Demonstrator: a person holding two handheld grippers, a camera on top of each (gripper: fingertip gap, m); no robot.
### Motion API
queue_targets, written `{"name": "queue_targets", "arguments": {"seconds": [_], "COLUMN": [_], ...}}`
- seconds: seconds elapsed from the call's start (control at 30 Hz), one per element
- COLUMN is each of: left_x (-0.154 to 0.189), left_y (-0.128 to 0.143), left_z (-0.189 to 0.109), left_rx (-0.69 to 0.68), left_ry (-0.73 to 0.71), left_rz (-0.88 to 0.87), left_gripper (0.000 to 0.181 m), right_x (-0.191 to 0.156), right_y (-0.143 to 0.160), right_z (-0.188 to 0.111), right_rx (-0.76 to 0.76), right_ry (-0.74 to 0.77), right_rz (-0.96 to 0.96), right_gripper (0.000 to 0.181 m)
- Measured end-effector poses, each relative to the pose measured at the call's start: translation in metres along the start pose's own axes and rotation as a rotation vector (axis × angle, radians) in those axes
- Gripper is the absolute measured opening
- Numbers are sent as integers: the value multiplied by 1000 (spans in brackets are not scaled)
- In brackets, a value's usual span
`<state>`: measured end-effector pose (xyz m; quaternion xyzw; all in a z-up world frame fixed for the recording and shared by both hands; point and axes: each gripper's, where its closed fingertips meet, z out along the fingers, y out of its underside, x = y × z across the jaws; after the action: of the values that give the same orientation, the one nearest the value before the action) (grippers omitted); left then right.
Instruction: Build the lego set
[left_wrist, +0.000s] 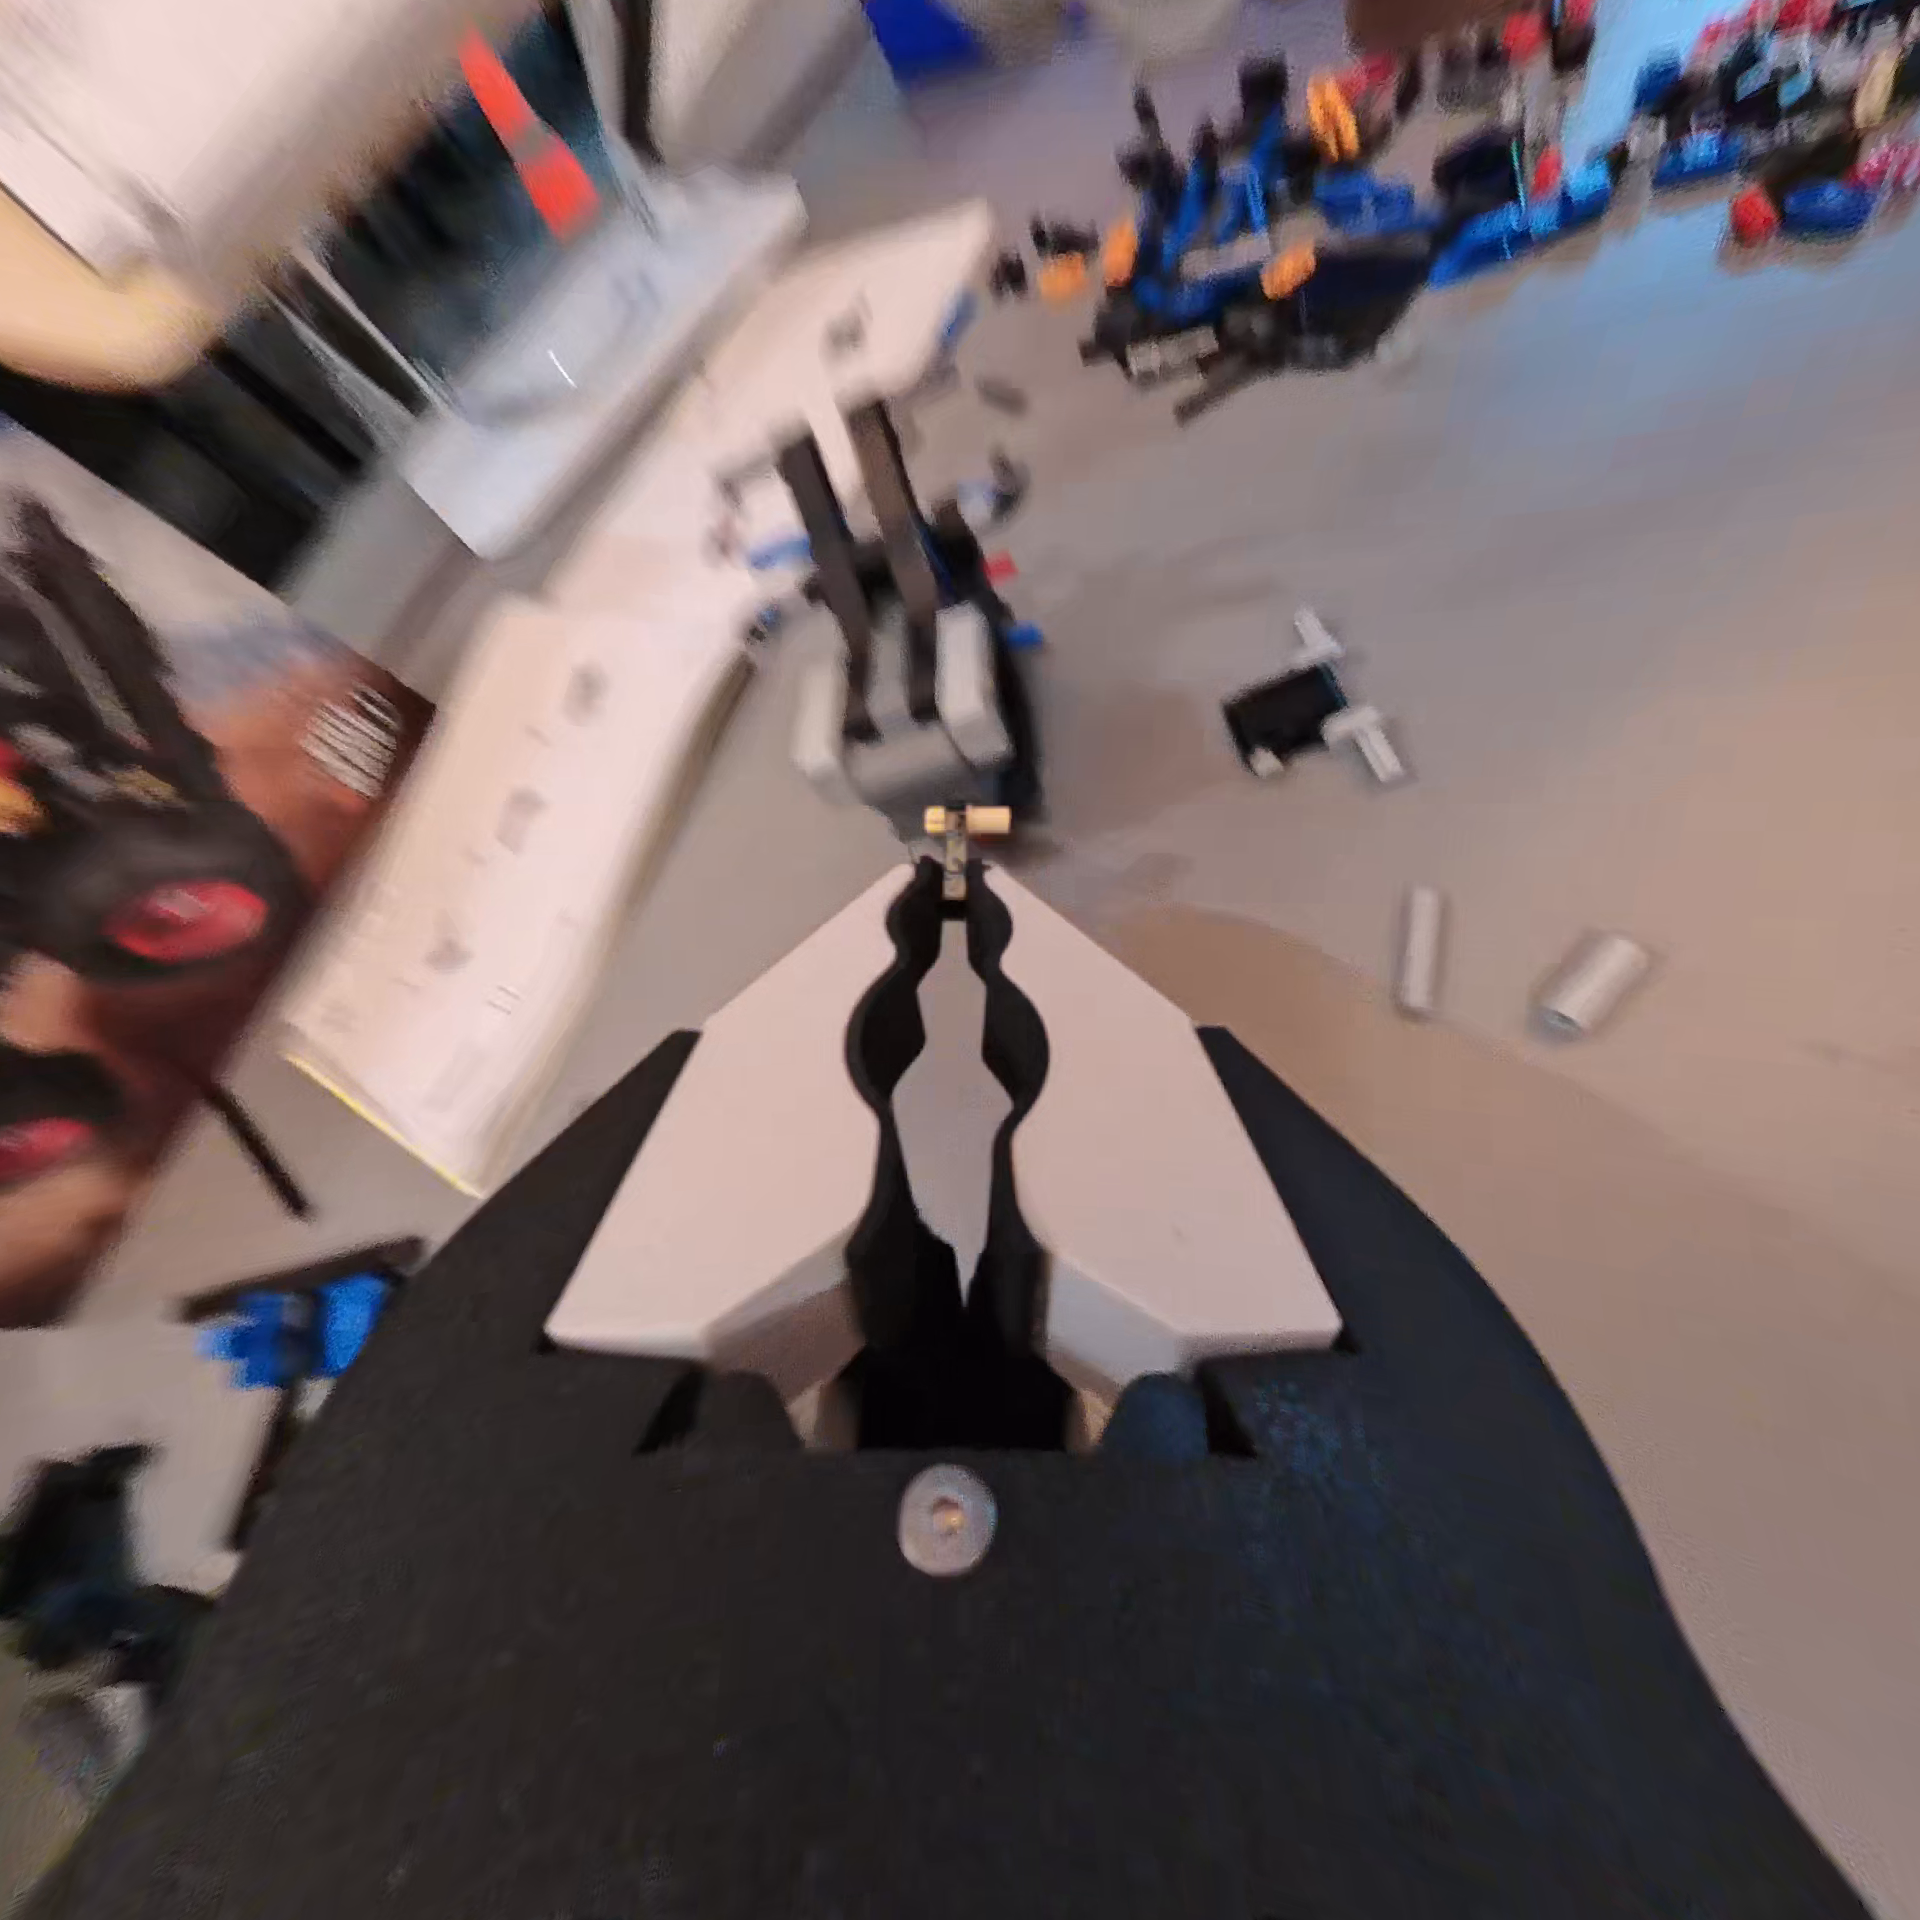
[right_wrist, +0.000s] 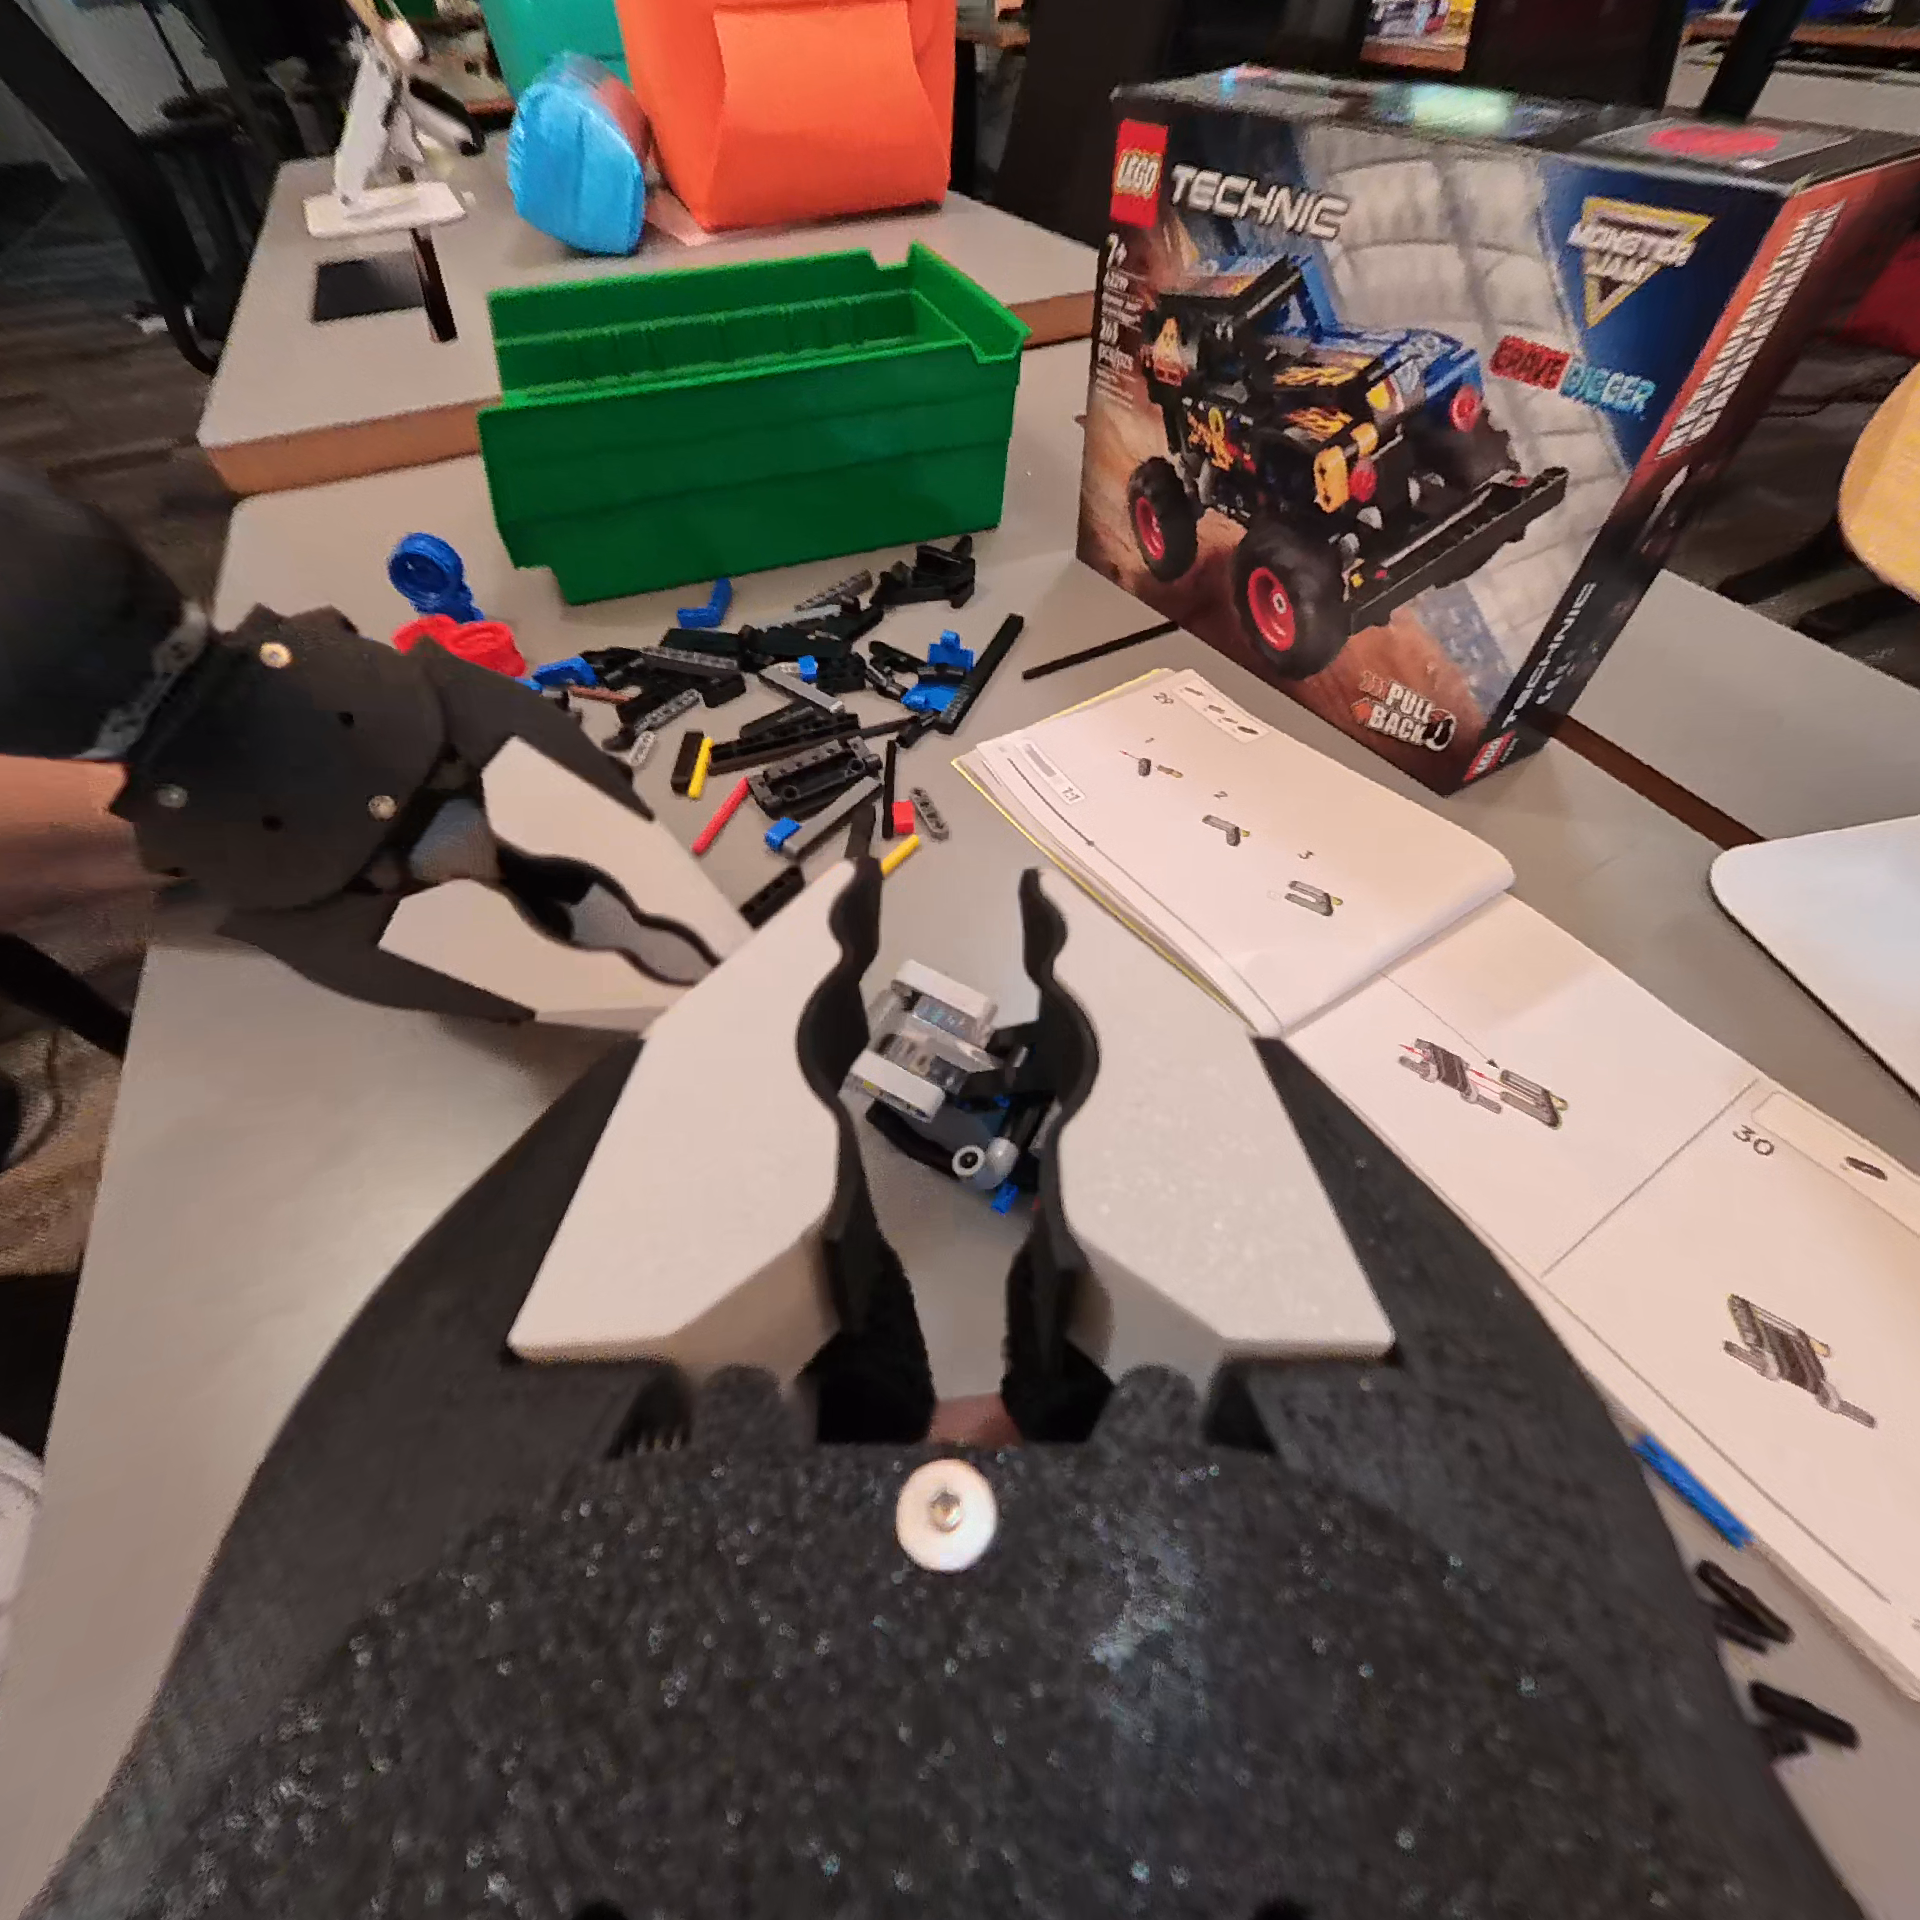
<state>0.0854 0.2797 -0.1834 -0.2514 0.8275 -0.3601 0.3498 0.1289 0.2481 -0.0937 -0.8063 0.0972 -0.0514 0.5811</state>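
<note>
My left gripper (left_wrist: 951, 888) is shut on a small tan pin piece (left_wrist: 961, 821), held at the fingertips just in front of a grey and black lego assembly (left_wrist: 914, 738). The left wrist view is blurred. In the right wrist view the assembly (right_wrist: 930, 1049) sits low over the grey table, between the fingers of my right gripper (right_wrist: 945, 894). The black pads press on both its sides, the jaws partly closed. The left gripper (right_wrist: 707, 951) comes in from the left, its tips hidden behind my right gripper's left finger.
A pile of loose lego pieces (right_wrist: 790, 707) lies behind the grippers, with a green bin (right_wrist: 748, 436) beyond. The set's box (right_wrist: 1403, 416) and an open instruction booklet (right_wrist: 1247, 831) are at the right. A small black and grey sub-assembly (left_wrist: 1299, 707) and two grey cylinders (left_wrist: 1418, 951) lie nearby. One gripper's finger ends stand about 11 cm off the other's.
</note>
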Motion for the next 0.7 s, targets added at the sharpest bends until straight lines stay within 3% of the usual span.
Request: {"name": "queue_targets", "arguments": {"seconds": [0.1,0.17,0.27,0.47,0.7], "left_x": [-38,-41,-33,-13,-11], "left_y": [-41,-67,-89,-89,-83], "left_z": [-15,-26,-36,-35,-36], "left_rx": [197,337,485,522,507], "left_ry": [-182,-232,-318,-395,-374], "left_rz": [128,277,459,567,524], "left_gripper": [2,2,2,2,2], "right_x": [-10,-14,-35,-53,-57], "right_y": [-8,-10,-5,2,7], "right_z": [-3,-3,-4,-3,-2], "right_rx": [54,74,54,43,37], "right_ry": [-99,-161,-302,-404,-435], "right_rz": [73,124,115,94,84], "right_gripper": [25,28,18,9,7]}}
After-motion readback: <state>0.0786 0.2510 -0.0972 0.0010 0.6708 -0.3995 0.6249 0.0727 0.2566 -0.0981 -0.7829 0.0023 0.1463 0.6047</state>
